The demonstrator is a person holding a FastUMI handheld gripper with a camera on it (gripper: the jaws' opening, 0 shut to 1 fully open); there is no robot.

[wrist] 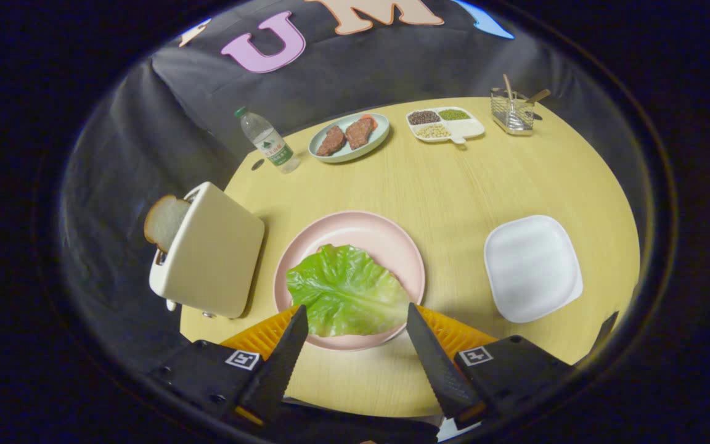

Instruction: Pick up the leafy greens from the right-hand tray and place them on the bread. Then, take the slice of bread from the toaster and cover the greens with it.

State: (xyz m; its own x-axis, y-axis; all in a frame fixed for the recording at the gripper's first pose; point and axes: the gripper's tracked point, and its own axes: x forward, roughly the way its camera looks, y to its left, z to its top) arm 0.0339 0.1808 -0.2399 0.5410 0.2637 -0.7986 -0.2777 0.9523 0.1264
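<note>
A green lettuce leaf (346, 291) lies spread on the pink plate (392, 237), just ahead of my fingers; whatever is under the leaf is hidden. My gripper (355, 316) is open, its fingertips standing wide apart at the plate's near rim with nothing held between them. To the left of the plate stands a cream toaster (210, 253), with a slice of bread (164, 221) sticking out of its slot. To the right of the plate lies a white square tray (532, 266) with nothing on it.
Beyond the plate, at the far side of the round wooden table (453, 185), stand a water bottle (267, 142), a pale plate with meat pieces (349, 135), a divided dish of beans (444, 123) and a wire holder with utensils (512, 110).
</note>
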